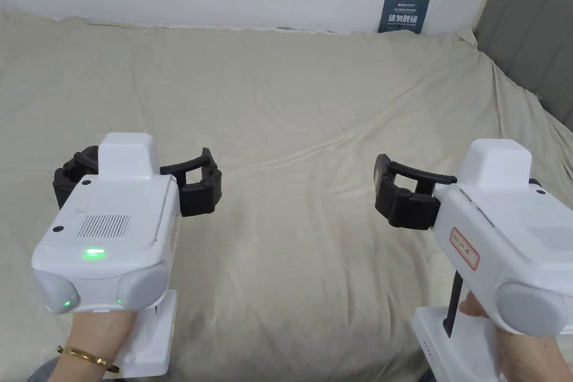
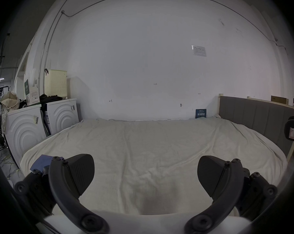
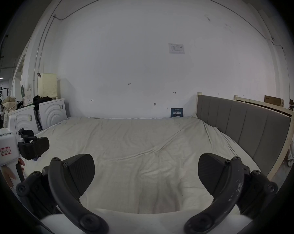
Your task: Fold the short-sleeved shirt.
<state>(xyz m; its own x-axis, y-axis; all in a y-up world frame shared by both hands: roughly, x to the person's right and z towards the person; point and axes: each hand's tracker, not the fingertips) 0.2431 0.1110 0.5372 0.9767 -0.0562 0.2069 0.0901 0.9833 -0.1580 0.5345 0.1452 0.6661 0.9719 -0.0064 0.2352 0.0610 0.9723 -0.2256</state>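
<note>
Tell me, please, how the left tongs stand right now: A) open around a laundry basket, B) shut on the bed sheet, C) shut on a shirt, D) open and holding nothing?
D: the left tongs have jaws spread wide with bare bed sheet between.

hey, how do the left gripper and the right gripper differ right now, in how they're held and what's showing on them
The left gripper points straight ahead, while the right gripper is angled inward toward the middle of the bed. The left gripper shows a lit green light on its back; the right gripper shows a red-bordered label on its side. Both hover with jaws wide apart, holding nothing.
</note>
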